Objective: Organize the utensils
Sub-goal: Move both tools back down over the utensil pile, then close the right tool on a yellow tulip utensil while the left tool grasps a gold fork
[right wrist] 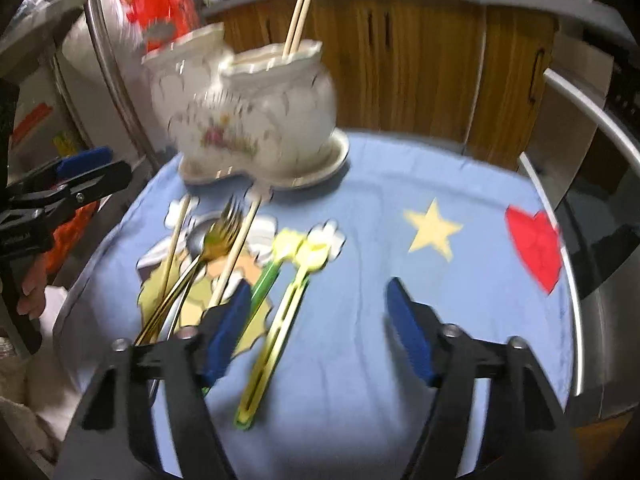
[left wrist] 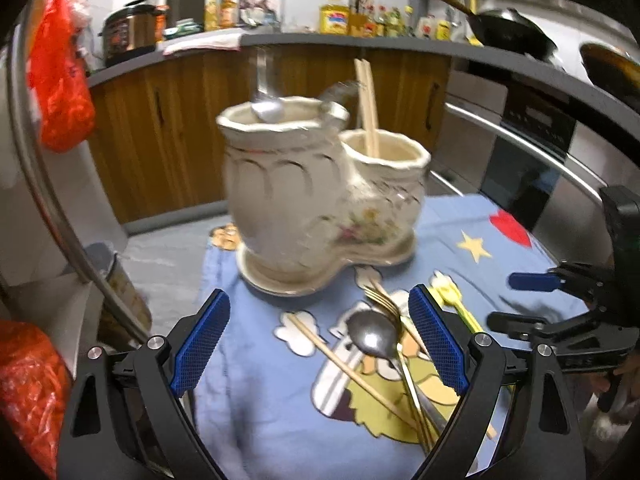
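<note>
A cream ceramic double-pot utensil holder [left wrist: 312, 184] [right wrist: 256, 112] stands on its saucer at the back of a blue cloth [right wrist: 380, 184]. Its larger pot holds a metal spoon [left wrist: 266, 110]; the smaller pot holds a pair of chopsticks [left wrist: 368, 104] [right wrist: 298, 16]. Loose on the cloth lie a silver spoon [left wrist: 372, 336], a gold fork [left wrist: 382, 300] [right wrist: 220, 228], single chopsticks [left wrist: 340, 360], a yellow plastic utensil [right wrist: 280, 320] and a green one [right wrist: 264, 280]. My left gripper [left wrist: 320, 340] is open above the spoon and fork. My right gripper [right wrist: 318, 320] is open above the yellow utensil, holding nothing.
The cloth shows a cartoon figure, a yellow star [right wrist: 434, 232] and a red heart [right wrist: 536, 248]. Wooden cabinets [left wrist: 172, 128] and a cluttered counter lie behind. Red plastic bags [left wrist: 60, 72] hang at the left; a curved metal rail [right wrist: 560, 208] edges the table, with an oven [left wrist: 532, 148] beyond it.
</note>
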Demonstrator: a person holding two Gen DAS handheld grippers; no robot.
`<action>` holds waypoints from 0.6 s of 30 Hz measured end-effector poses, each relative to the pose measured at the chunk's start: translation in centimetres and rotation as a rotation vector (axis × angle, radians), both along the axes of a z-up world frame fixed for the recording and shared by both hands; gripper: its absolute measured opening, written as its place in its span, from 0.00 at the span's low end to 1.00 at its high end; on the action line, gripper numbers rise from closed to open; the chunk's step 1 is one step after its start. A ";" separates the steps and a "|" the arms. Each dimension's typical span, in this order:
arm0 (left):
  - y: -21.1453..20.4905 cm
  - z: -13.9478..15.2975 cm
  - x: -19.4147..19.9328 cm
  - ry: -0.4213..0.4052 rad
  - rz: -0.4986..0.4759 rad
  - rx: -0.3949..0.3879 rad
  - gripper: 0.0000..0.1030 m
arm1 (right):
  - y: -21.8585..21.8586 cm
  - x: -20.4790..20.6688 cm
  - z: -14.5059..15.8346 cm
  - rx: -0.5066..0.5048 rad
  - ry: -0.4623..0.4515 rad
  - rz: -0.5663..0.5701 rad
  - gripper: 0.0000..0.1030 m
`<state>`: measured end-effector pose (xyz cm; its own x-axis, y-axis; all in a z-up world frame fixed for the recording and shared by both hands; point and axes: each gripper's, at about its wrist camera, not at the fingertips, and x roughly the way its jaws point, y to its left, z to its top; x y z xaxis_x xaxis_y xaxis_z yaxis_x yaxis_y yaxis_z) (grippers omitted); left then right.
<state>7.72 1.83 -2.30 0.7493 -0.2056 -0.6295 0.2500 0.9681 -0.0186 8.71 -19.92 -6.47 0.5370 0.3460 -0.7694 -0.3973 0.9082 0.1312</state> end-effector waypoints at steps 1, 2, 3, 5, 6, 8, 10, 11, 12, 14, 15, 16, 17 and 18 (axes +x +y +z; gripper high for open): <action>-0.4 -0.2 0.0 0.004 -0.018 0.006 0.88 | 0.1 0.0 -0.2 0.000 0.020 0.007 0.54; -0.7 -0.4 0.0 0.008 -0.028 0.010 0.88 | 0.4 0.0 -0.3 -0.003 0.036 0.015 0.51; -1.1 -0.7 0.0 0.018 -0.042 0.015 0.88 | 0.6 -0.1 -0.5 -0.011 0.047 0.023 0.49; -1.9 -1.2 0.1 0.032 -0.069 0.023 0.86 | 1.0 -0.1 -0.8 -0.024 0.062 0.033 0.39; -2.3 -1.5 0.0 0.038 -0.084 0.033 0.86 | 1.2 0.0 -1.0 -0.031 0.070 0.035 0.31; -2.8 -1.9 -0.1 0.046 -0.105 0.045 0.80 | 1.6 0.2 -1.2 -0.050 0.077 0.027 0.24; -3.0 -2.3 0.0 0.059 -0.116 0.053 0.79 | 1.9 0.3 -1.4 -0.057 0.088 0.032 0.22; -3.0 -2.4 0.0 0.065 -0.118 0.052 0.78 | 2.1 0.3 -1.6 -0.061 0.091 0.037 0.22; -3.0 -2.5 0.0 0.070 -0.119 0.050 0.76 | 2.3 0.3 -1.7 -0.069 0.095 0.041 0.20; -2.9 -2.8 0.1 0.087 -0.119 0.045 0.71 | 2.7 0.3 -1.9 -0.086 0.109 0.053 0.20; -2.9 -2.9 0.2 0.091 -0.120 0.042 0.71 | 2.9 0.2 -1.9 -0.096 0.109 0.053 0.20; -2.9 -2.9 0.2 0.095 -0.120 0.041 0.70 | 2.9 0.1 -1.9 -0.104 0.113 0.053 0.20; -2.9 -2.9 0.2 0.097 -0.121 0.041 0.69 | 3.0 0.1 -1.9 -0.105 0.114 0.053 0.20; -2.9 -2.9 0.2 0.096 -0.124 0.041 0.69 | 3.0 0.0 -1.9 -0.105 0.112 0.053 0.20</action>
<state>7.94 -1.11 -5.21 0.6557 -0.2659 -0.7067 0.3669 0.9302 -0.0095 8.74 -16.95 -8.39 0.4293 0.2860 -0.8567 -0.4332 0.8975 0.0825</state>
